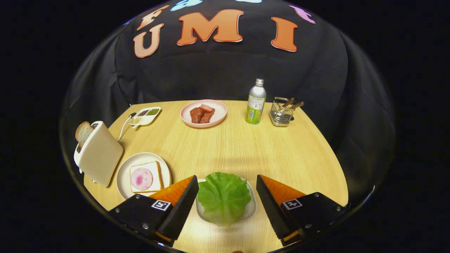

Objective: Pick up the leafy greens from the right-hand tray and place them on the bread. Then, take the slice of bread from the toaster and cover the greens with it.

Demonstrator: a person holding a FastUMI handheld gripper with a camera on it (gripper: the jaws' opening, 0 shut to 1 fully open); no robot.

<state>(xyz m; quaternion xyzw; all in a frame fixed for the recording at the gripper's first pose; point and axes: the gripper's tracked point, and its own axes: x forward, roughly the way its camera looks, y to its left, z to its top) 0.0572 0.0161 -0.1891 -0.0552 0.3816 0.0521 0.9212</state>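
A green lettuce leaf (224, 196) lies on a small white tray (251, 207) directly between my two fingers. My gripper (227, 183) is open, its fingers on either side of the leaf and not touching it. Left of the fingers a white plate (123, 175) holds a slice of bread (156, 170) topped with a round pink ham slice (141, 178). Farther left stands a cream toaster (98, 153) with a slice of bread (83, 133) sticking up out of its slot.
Beyond the fingers, at the back of the wooden table (232, 147), sit a pink plate of meat (203, 113), a green-labelled bottle (256, 102), a wire cutlery holder (282, 112) and a divided seasoning dish (145, 115) with a spoon (126, 124).
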